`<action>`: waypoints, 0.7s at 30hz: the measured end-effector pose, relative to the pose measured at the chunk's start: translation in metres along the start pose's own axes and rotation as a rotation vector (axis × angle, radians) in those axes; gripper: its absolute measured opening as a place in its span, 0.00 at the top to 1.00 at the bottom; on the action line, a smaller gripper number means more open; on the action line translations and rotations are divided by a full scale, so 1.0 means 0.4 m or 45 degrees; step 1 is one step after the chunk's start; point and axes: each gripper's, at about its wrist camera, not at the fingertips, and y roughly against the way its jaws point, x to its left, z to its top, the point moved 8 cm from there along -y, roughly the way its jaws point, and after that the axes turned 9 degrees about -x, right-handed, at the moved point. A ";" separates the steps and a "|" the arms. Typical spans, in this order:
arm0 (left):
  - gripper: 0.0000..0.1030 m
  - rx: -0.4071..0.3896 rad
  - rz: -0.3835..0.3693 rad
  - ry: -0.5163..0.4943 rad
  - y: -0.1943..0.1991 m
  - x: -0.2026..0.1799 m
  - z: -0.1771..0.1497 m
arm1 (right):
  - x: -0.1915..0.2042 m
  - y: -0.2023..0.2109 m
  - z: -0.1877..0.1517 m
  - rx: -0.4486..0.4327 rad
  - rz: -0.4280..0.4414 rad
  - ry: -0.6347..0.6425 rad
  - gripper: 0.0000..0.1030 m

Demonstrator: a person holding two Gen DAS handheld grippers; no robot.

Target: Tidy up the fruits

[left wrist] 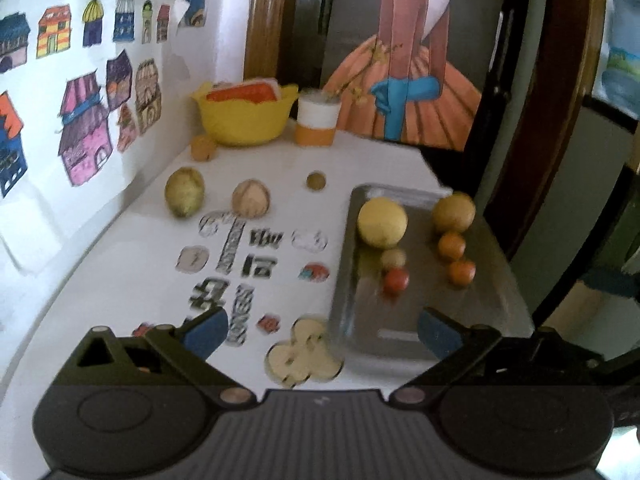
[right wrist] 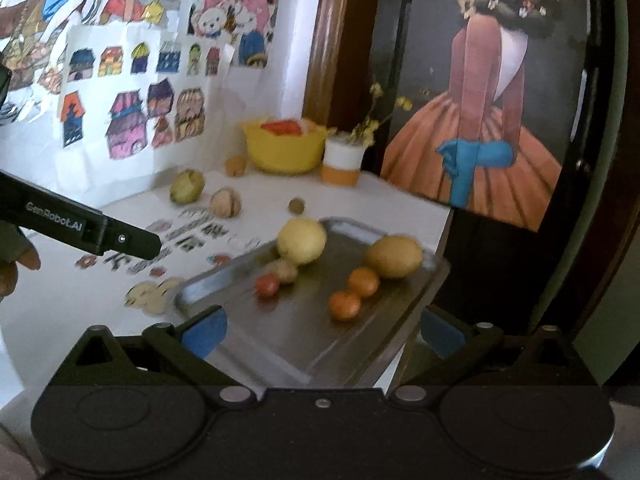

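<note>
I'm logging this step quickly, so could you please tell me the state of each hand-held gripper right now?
Left hand-held gripper: open, holding nothing, above the table's front.
Right hand-held gripper: open, holding nothing, over the metal tray.

both wrist cameras look forward and down along their claws, close over the white tabletop (left wrist: pixel 120 280); they share the metal tray (left wrist: pixel 360 300) and the yellow bowl (right wrist: pixel 284 152) at the back.

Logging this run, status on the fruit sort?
Left gripper and right gripper open, empty. Six fruits on tray; four still on table. Nothing blocking.
</note>
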 end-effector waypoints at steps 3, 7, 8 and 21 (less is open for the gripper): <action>0.00 0.055 0.010 -0.007 -0.001 0.028 -0.030 | 0.028 0.009 -0.020 0.044 0.005 0.031 0.01; 0.00 0.118 0.050 -0.022 0.001 0.067 -0.060 | 0.070 0.004 -0.037 0.112 0.062 0.035 0.01; 0.01 0.136 0.070 -0.023 0.001 0.081 -0.067 | 0.084 0.000 -0.040 0.131 0.082 0.041 0.01; 0.00 0.162 0.234 0.026 -0.006 0.239 -0.022 | 0.253 -0.105 0.083 0.149 0.367 0.167 0.01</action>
